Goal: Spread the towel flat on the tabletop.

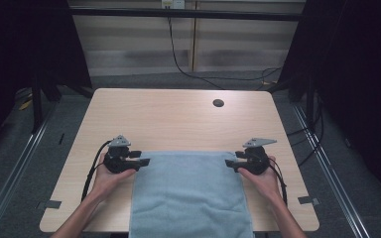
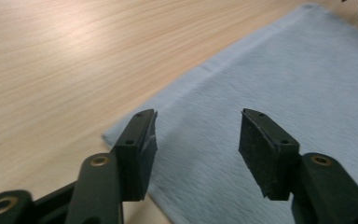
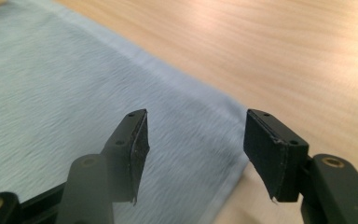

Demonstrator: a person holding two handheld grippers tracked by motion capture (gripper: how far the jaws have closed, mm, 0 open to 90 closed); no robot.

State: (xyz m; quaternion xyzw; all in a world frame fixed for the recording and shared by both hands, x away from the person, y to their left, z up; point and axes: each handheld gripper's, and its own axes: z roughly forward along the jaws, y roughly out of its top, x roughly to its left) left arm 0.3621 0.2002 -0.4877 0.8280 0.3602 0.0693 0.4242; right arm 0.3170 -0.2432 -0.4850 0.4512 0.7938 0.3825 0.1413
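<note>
**Blue towel lies flat, both grippers spread at its far corners**

Pale blue terry cloth, a rectangular towel [image 1: 191, 196], lies spread flat on the light wooden table [image 1: 178, 119], its near edge hanging over the table's near side. The left gripper [image 1: 141, 162] sits at the towel's far left corner, held in the person's left hand [image 1: 106, 181]; its jaws stand apart over the corner with nothing pinched between them. The right gripper [image 1: 232, 163] sits at the far right corner, held in the right hand [image 1: 263, 181]; its jaws are likewise spread, the cloth lying free below them. A small dark round hole [image 1: 218, 103] marks the table's far right part.
</note>
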